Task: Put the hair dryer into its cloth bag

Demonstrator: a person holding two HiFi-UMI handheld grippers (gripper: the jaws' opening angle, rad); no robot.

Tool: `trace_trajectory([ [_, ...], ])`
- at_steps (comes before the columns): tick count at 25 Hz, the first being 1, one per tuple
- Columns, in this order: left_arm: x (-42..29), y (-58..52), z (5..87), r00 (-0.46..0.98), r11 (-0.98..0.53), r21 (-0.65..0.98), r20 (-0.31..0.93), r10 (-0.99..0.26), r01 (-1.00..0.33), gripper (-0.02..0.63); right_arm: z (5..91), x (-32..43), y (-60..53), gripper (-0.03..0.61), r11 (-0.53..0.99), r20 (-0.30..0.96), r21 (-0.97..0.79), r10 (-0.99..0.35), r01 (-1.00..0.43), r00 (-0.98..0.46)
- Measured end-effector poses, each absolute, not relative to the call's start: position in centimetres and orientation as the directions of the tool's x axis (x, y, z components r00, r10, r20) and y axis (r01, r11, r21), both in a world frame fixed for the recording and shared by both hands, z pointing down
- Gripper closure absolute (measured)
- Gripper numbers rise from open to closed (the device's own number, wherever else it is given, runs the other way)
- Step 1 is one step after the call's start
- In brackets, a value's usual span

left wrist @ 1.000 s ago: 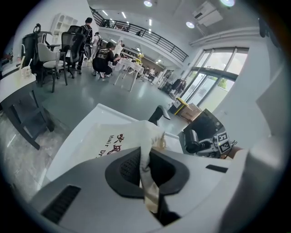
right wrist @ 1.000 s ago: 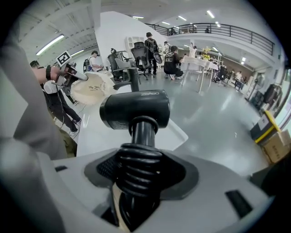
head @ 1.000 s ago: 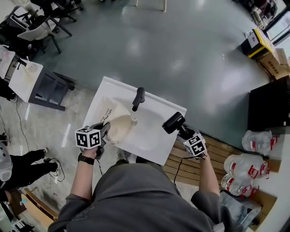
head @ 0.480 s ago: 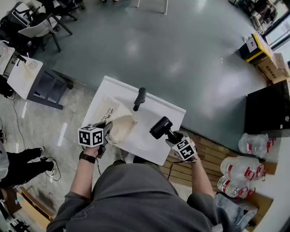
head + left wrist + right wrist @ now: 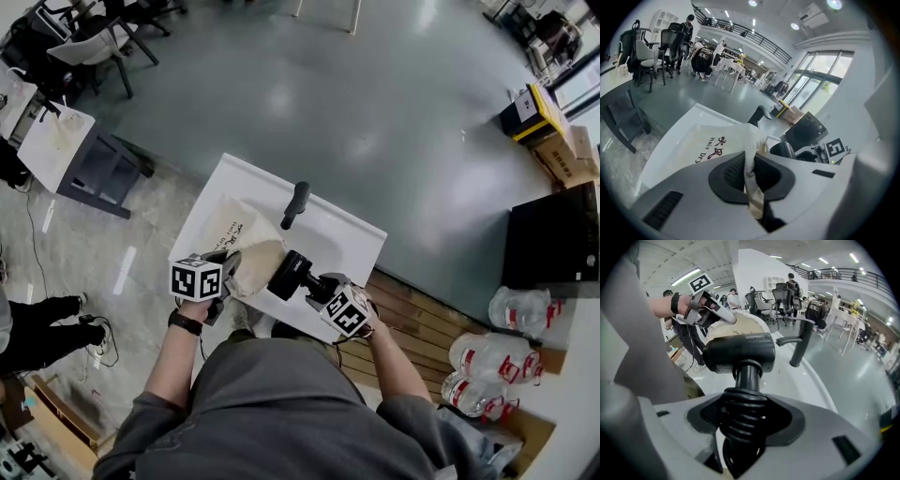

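A beige cloth bag [image 5: 232, 232] with red print lies on the white table [image 5: 361, 234]. My left gripper [image 5: 228, 269] is shut on the edge of its mouth and holds it lifted; the pinched cloth [image 5: 752, 187] runs down between the pads. My right gripper [image 5: 317, 289] is shut on the black hair dryer [image 5: 289, 275], gripping the handle with its cord wound round it [image 5: 740, 420]. The dryer's barrel [image 5: 738, 352] hangs just right of the bag's raised mouth [image 5: 745, 326], beside the left gripper [image 5: 710, 308]. The inside of the bag is hidden.
A black post-like piece [image 5: 297, 202] stands near the table's far edge, beyond the dryer [image 5: 801, 345]. Wooden pallets [image 5: 422, 300] and water bottles [image 5: 487, 361] lie to the right. Chairs and a small table [image 5: 56, 141] stand at the far left.
My right gripper has carried the hair dryer leftward from the table's right edge to the bag's mouth and rolled it. The left gripper has kept its hold on the bag.
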State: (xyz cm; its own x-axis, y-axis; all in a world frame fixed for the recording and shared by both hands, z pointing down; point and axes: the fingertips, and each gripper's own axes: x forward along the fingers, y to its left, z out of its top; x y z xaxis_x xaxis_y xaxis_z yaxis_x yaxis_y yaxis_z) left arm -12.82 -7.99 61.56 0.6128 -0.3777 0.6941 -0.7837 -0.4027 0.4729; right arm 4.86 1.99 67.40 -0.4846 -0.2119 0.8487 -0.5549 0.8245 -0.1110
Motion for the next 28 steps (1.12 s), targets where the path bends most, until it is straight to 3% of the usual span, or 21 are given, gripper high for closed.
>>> trace_trajectory([
  [10, -11.8, -6.9, 62.1, 0.616, -0.417, 0.47, 0.701, -0.36, -0.778, 0.606, 68.7, -0.6, 0.2, 0.333, 0.875, 0.878, -0.128, -0.119, -0.468, -0.463],
  [28, -6.7, -5.4, 62.2, 0.708, -0.484, 0.546, 0.658, -0.257, -0.683, 0.606, 71.0, -2.7, -2.6, 0.331, 0.769, 0.931, -0.217, -0.022, -0.601, -0.364],
])
